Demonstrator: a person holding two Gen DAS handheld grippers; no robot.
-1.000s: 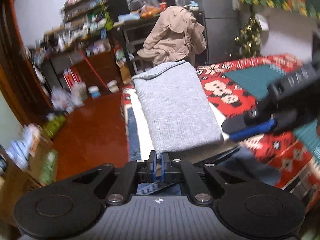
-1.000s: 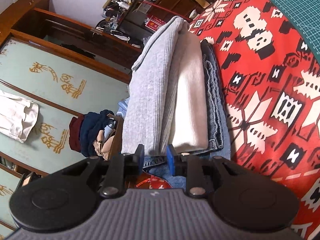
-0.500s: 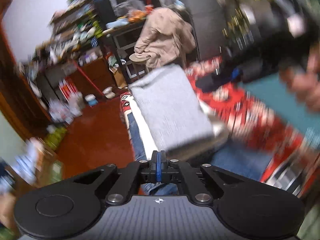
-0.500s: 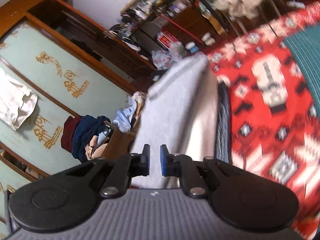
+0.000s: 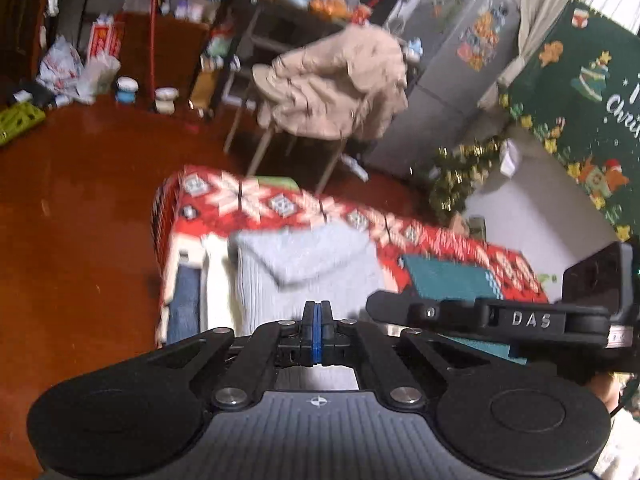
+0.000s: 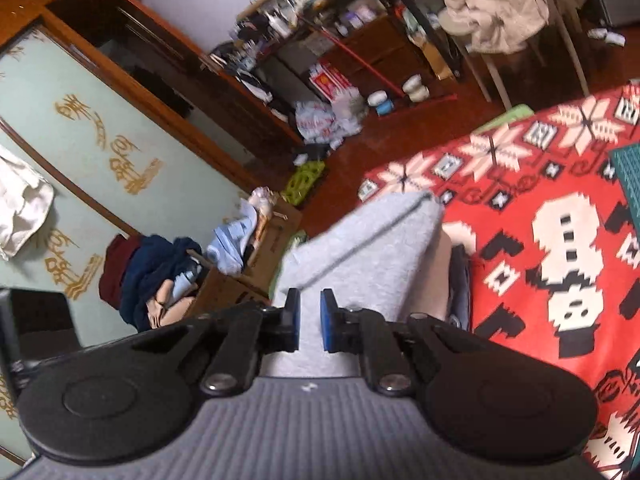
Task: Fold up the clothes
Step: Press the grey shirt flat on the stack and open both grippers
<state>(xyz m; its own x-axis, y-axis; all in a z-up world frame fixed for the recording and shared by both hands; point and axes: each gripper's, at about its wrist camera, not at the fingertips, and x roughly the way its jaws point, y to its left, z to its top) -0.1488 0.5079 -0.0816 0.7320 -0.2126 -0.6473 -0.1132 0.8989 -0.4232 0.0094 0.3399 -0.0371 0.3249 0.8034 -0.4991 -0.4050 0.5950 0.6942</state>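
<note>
Red cloth [image 6: 532, 200] with white snowflakes and shapes covers the table, and a shiny brown floor [image 5: 80, 200] runs around it. A chair [image 5: 332, 92] with a tan coat thrown over it stands past the far end of the table. A green mat [image 5: 448, 284] lies on the cloth.

The left claw [image 5: 317, 330] has its two blue pads pressed tight together. Nothing is between them. It hangs in the air above the near end of the clothes pile.

The right claw [image 6: 310, 320] has its pads a little way apart, with a thin gap between them. Nothing is pinched there; you can see gray cloth through the gap, lower down. In the left view this claw [image 5: 378, 306] reaches in from the right side, close beside the left one.

A folded gray sweater [image 5: 308, 268] lies on top of the pile, near the edge of the table. It sits just past the tips of both claws and below them. Under it are a folded cream top [image 5: 214, 280] and blue jeans [image 5: 184, 304], peeking out at the side.
</note>
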